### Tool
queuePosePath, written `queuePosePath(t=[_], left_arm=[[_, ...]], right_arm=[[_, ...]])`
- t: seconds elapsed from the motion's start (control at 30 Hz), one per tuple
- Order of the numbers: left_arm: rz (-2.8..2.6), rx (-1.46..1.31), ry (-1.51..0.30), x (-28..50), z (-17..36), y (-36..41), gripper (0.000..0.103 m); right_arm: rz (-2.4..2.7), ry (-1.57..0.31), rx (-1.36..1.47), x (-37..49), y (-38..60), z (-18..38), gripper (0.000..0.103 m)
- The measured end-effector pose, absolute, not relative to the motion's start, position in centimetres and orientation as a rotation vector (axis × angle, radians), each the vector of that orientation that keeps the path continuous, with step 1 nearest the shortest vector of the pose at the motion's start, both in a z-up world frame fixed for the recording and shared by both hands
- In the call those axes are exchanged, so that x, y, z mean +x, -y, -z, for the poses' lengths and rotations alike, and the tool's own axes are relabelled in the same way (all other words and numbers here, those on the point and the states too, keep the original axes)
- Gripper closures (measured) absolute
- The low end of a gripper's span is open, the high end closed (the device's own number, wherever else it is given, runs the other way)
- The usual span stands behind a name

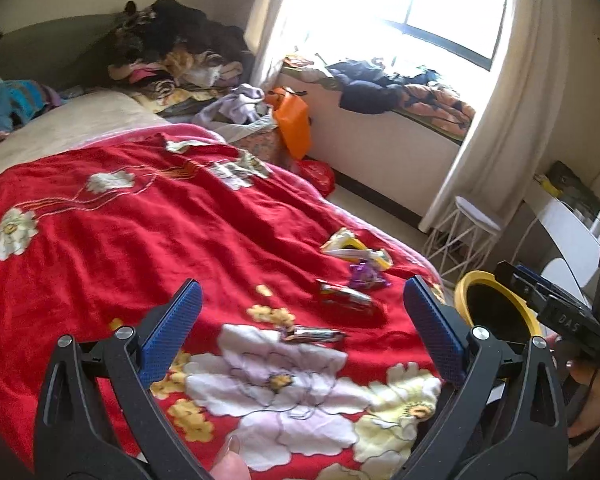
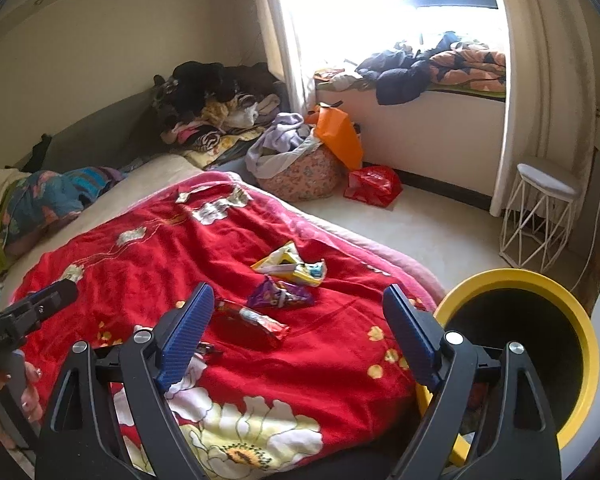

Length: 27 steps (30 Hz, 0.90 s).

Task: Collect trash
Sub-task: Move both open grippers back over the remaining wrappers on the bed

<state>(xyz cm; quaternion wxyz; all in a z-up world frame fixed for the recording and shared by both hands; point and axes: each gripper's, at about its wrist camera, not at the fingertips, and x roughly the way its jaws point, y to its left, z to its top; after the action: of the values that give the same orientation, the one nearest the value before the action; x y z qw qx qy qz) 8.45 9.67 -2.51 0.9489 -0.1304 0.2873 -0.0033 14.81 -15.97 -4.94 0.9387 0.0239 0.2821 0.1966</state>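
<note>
Blue pads of the left gripper point(image 1: 300, 312) stand wide apart over the red blanket point(image 1: 120, 240), nothing between them but the cloth and a thin dark wrapper point(image 1: 314, 335) lying on a big white flower just ahead. The right gripper point(image 2: 298, 320) is spread wide as well, holding nothing; it hangs above the blanket's near end, with the bin point(image 2: 520, 344), black inside with a yellow rim, right beside its right finger, off the bed's edge. In the left view a hand point(image 1: 580, 380) grips the right tool's handle next to that bin; in the right view a hand point(image 2: 24, 392) holds the left tool at the lower left.

Trash lies on the blanket in a loose line running away from the grippers. Nearest the right gripper, beside its left pad, is a red wrapper point(image 2: 256, 320). Past it sits a purple wrapper point(image 2: 280, 294), and just beyond that a yellow and white packet point(image 2: 290, 266), crumpled and open. All of these lie toward the blanket's right side, near the bed edge.

Farther off, the bed carries a bare beige stretch and a heap of clothes point(image 2: 212, 100) against the wall. On the floor stand a basket point(image 2: 300, 168) of laundry, an orange bag point(image 2: 340, 132) and a red bag point(image 2: 374, 184). A white wire stool point(image 2: 540, 216) stands by the curtain, and more clothes lie on the window ledge point(image 2: 440, 64).
</note>
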Motion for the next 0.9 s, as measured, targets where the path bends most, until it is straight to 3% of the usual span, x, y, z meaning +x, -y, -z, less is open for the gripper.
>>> queuePosePath(t=[0.67, 0.8, 0.9], left_arm=[[-0.052, -0.387, -0.721, 9.2, 7.5, -13.2, 0.011], [-0.038, -0.403, -0.747, 9.5, 8.6, -13.2, 0.011], [-0.015, -0.414, -0.775, 9.9, 9.4, -12.7, 0.022]], right_arm=[[-0.446, -0.674, 0.022, 20.4, 13.4, 7.7, 0.020], [-0.466, -0.711, 0.014, 22.0, 12.5, 8.6, 0.032], [-0.495, -0.730, -0.015, 23.1, 11.1, 9.4, 0.043]])
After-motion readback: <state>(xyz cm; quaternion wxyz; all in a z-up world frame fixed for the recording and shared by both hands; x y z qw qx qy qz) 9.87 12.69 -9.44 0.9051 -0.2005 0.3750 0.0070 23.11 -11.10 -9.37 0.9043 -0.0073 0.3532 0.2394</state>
